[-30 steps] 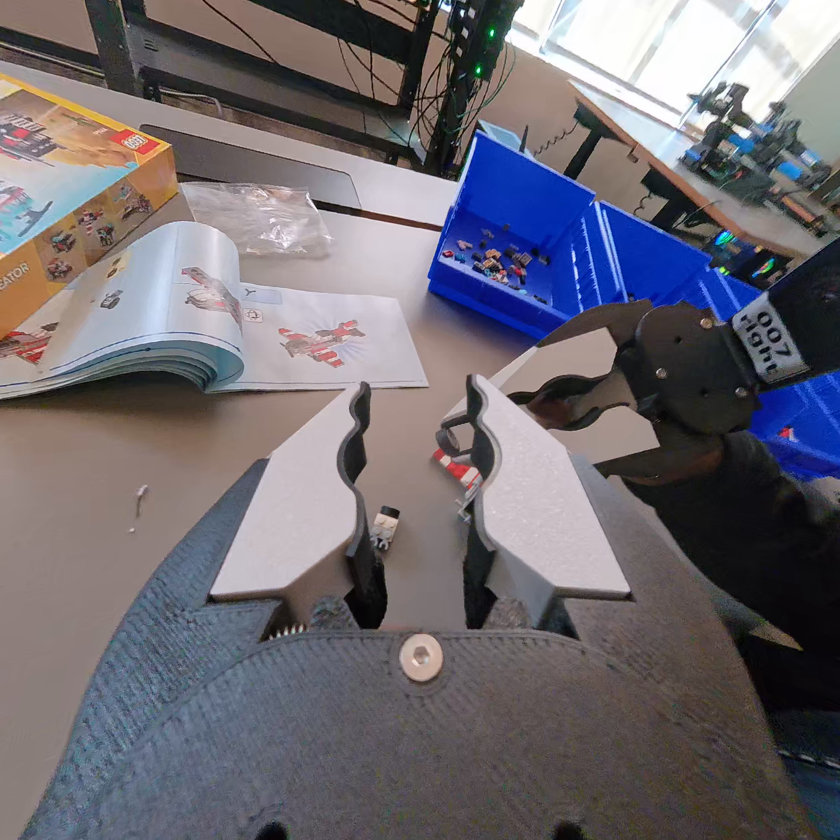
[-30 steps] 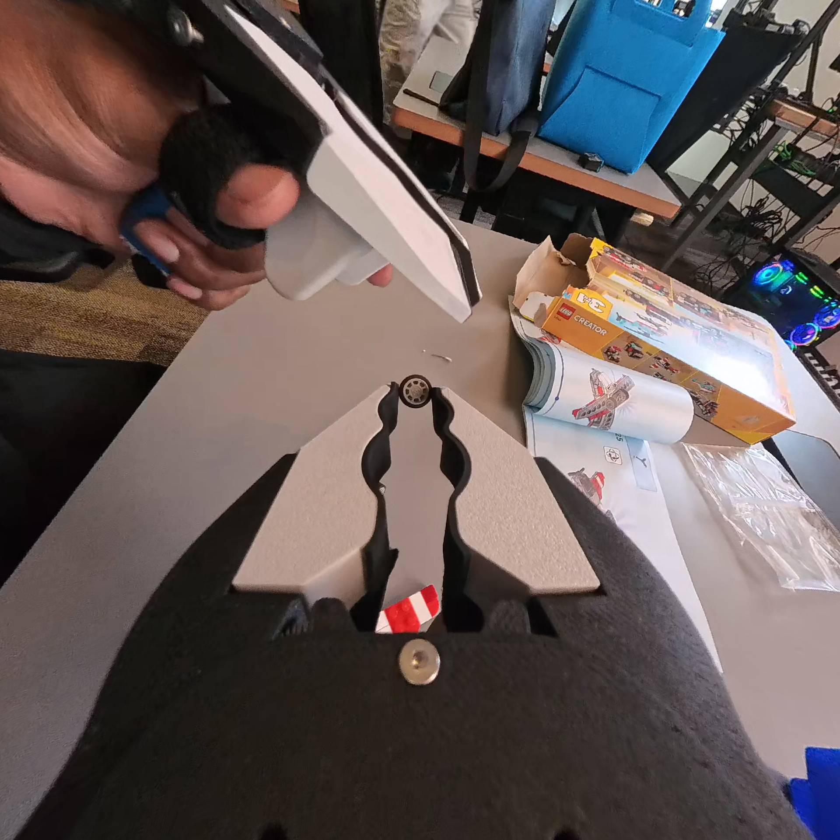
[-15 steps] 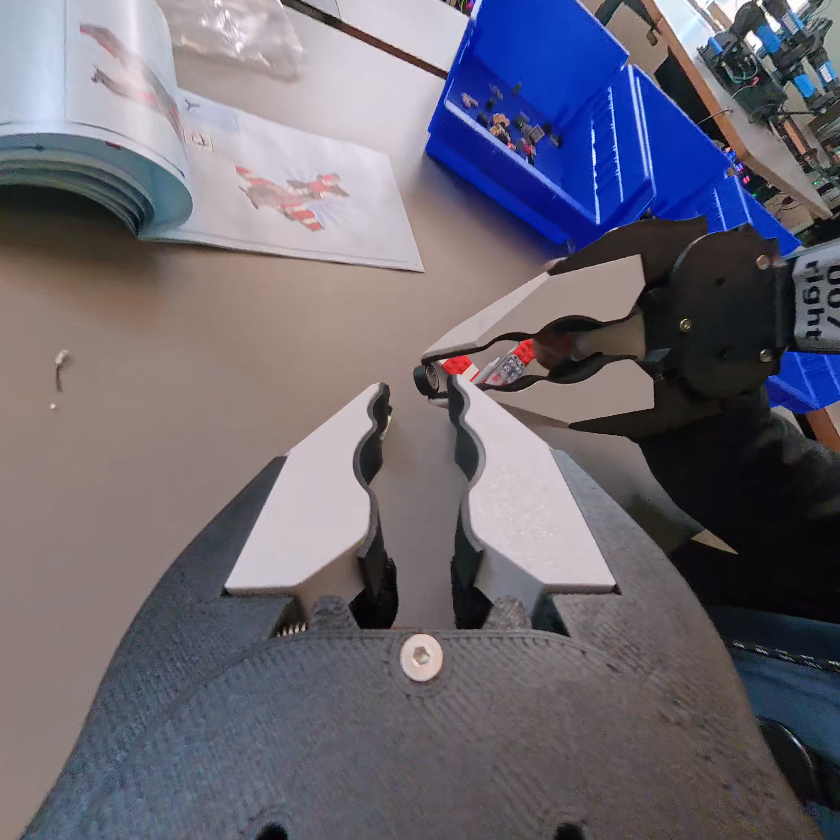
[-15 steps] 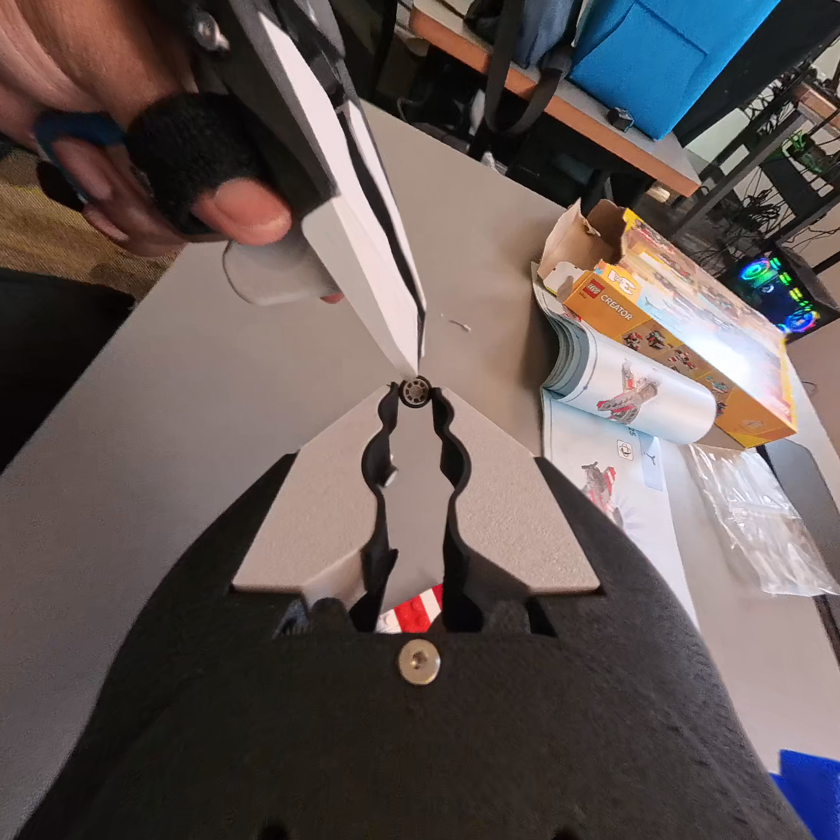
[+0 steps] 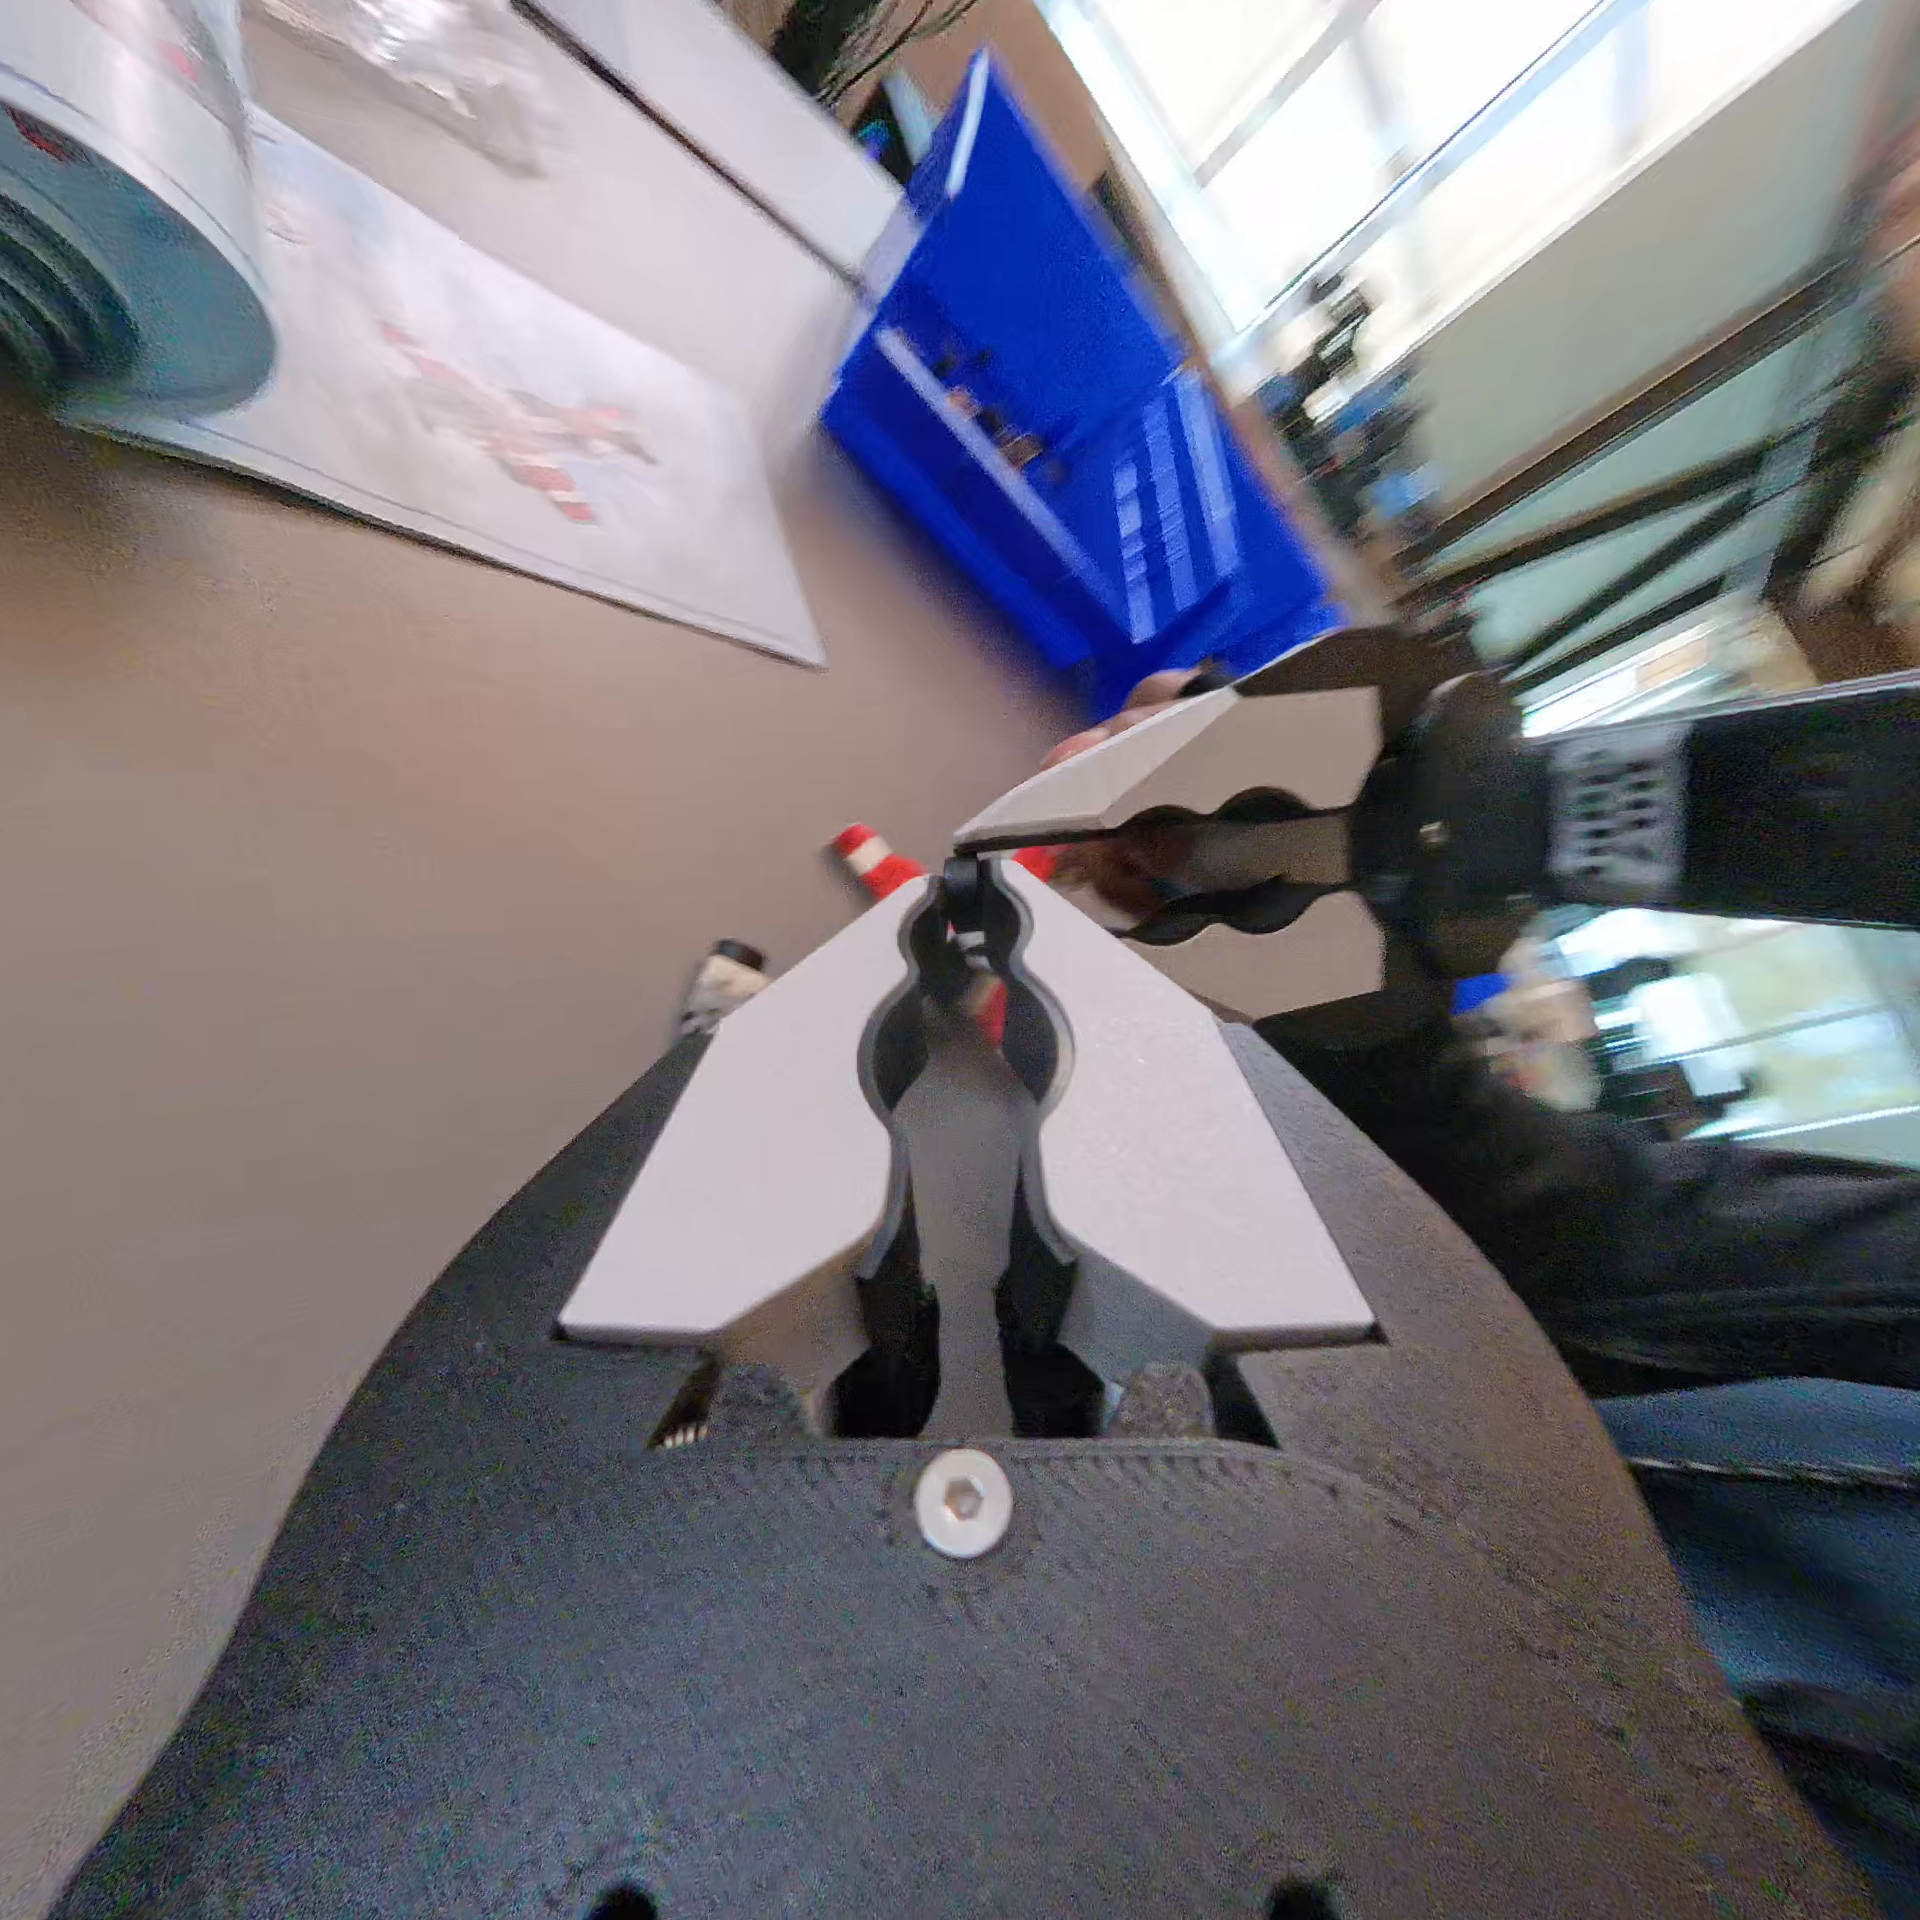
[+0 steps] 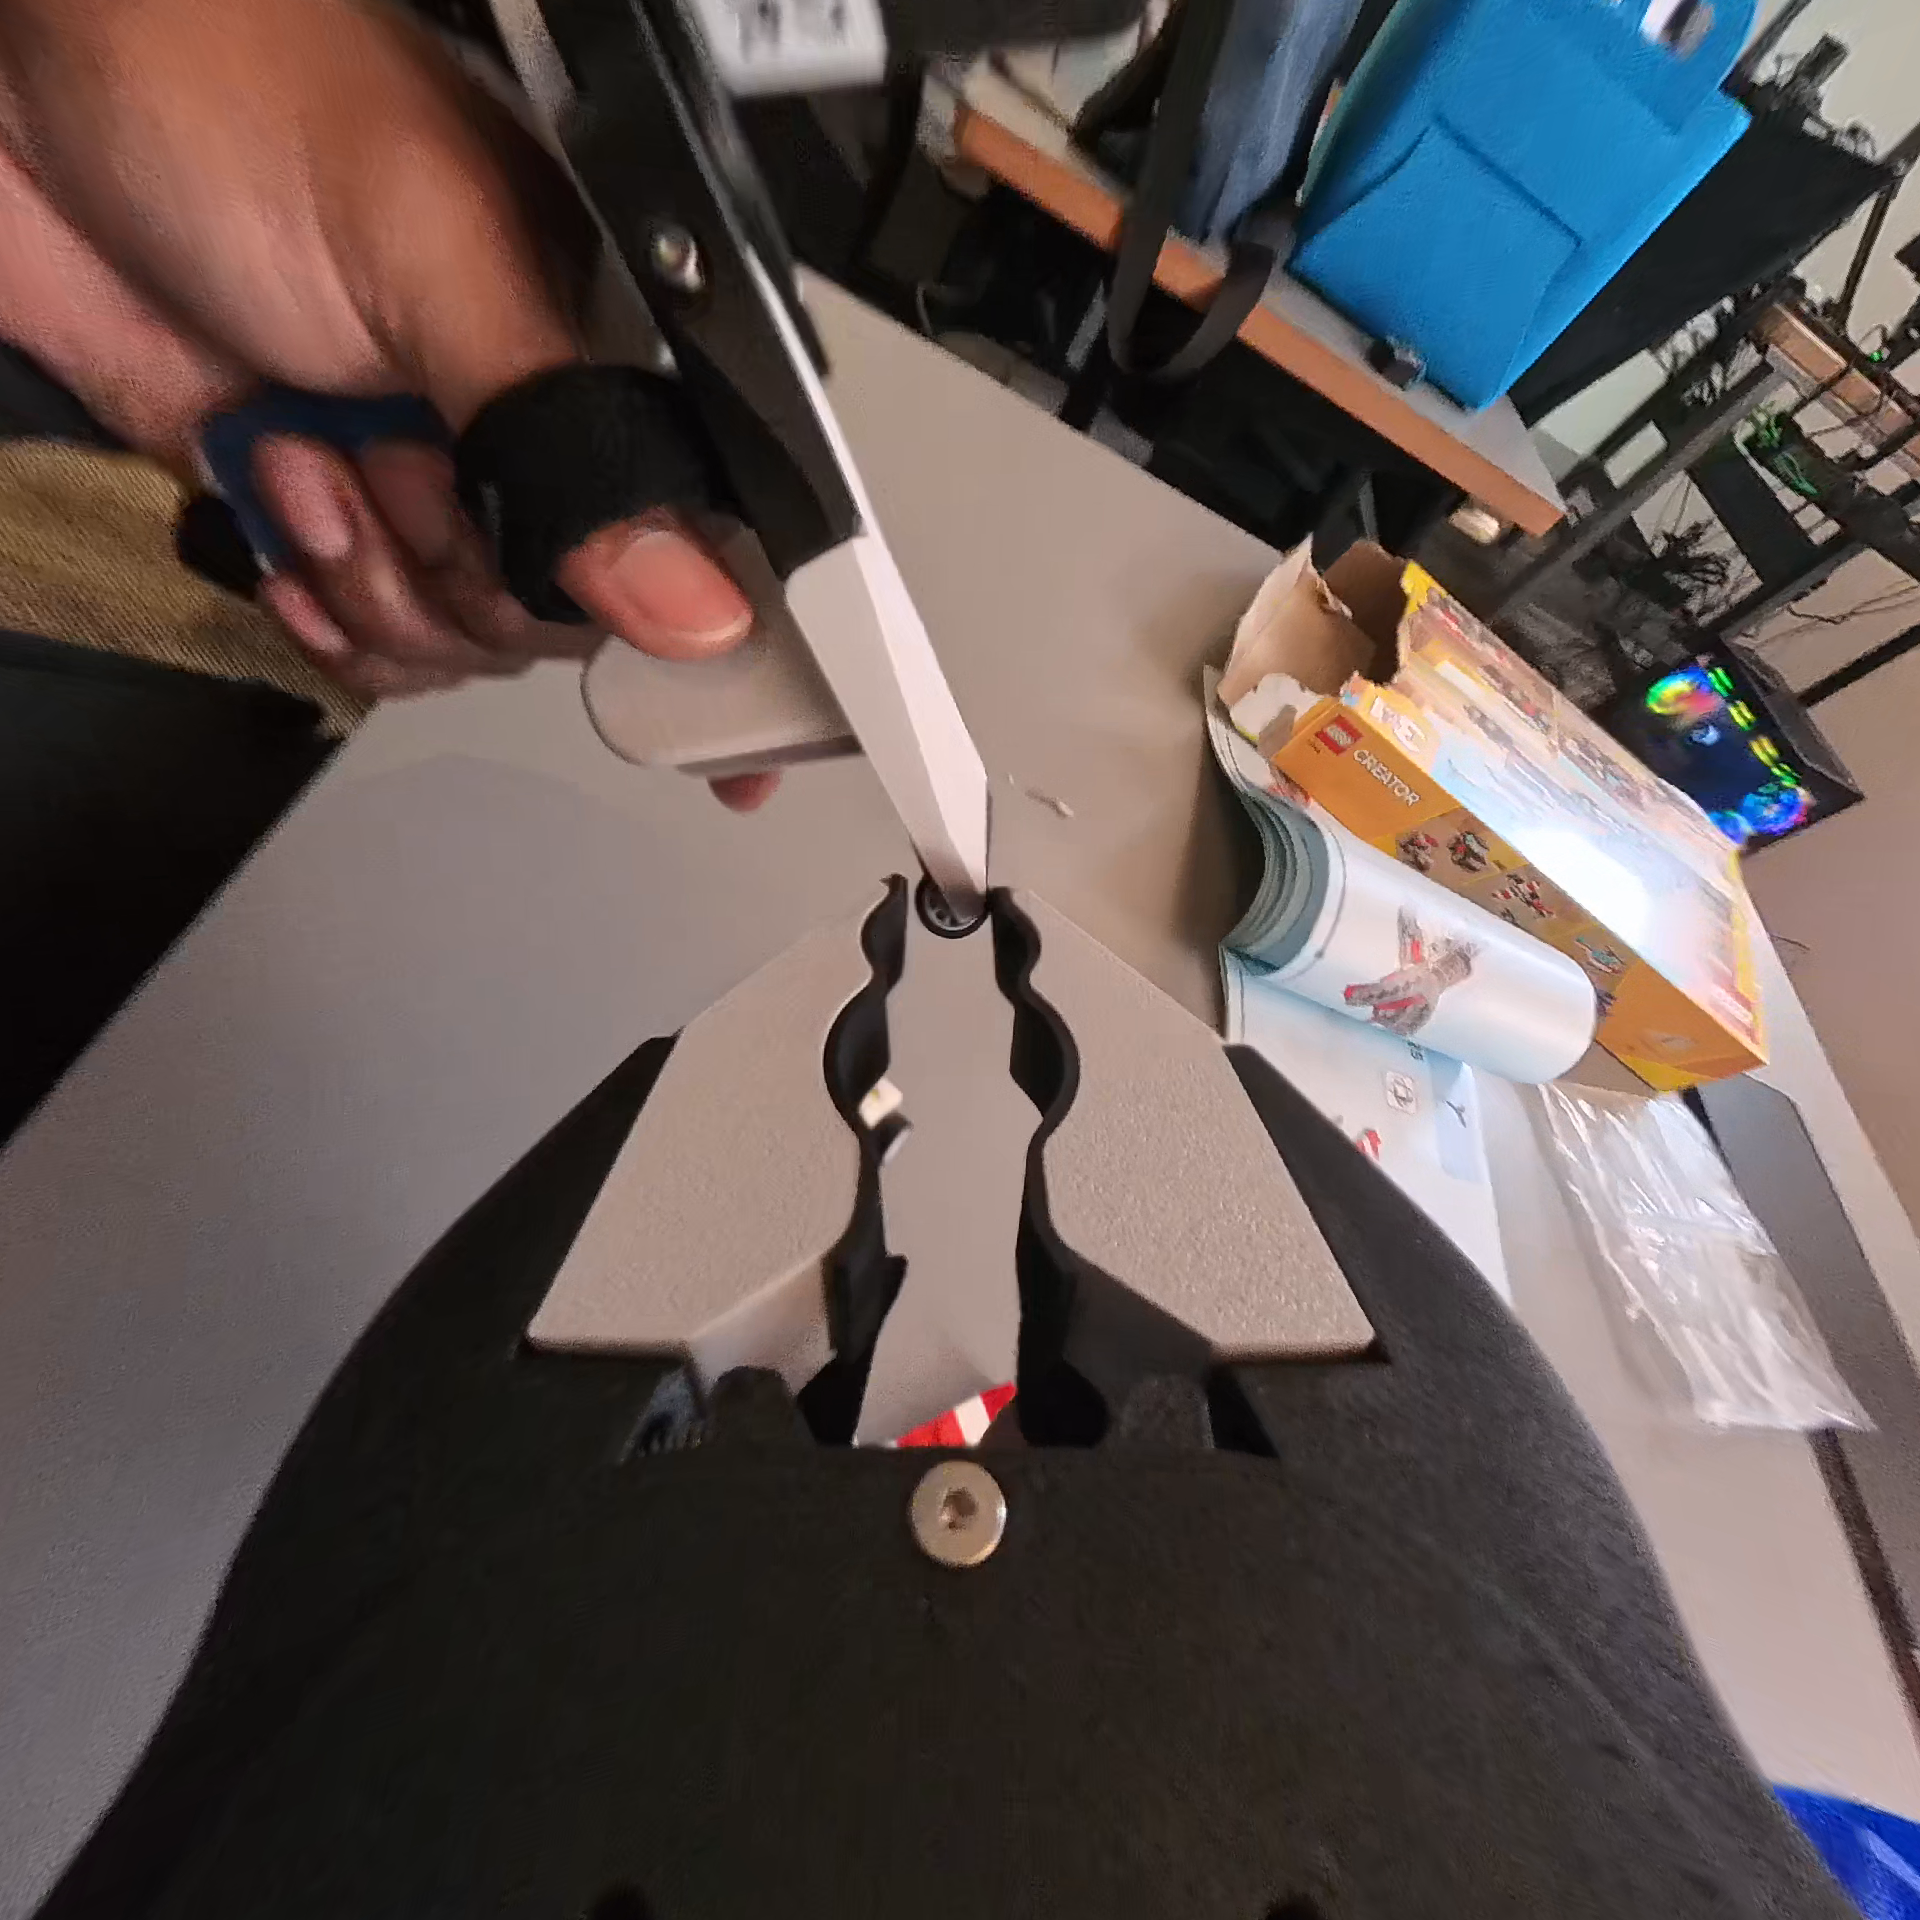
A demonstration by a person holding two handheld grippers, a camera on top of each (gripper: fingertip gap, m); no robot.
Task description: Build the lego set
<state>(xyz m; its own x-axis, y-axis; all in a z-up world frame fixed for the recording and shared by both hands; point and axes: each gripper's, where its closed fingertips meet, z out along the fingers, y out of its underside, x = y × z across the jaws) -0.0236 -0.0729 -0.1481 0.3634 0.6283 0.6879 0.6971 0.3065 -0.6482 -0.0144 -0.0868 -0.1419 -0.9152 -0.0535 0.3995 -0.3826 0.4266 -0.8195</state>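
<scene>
Left tool point(image 5: 961, 914) pinches the small wheel point(image 6: 948, 912); right tool point(image 6: 943, 902) looks spread around it. Keep that grip firm while pulling away slowly.

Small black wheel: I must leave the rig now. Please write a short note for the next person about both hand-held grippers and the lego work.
Left hand-held gripper: shut on the small black wheel at its fingertips.
Right hand-held gripper: tips on either side of the same wheel, slightly parted; grip unclear.
Red-and-white model lies on the table, with a small grey piece near it. More parts are in the blue bin. The booklet is open.
Done: wheel is in hand.
Left: fit the wheel, then continue the build.
</scene>
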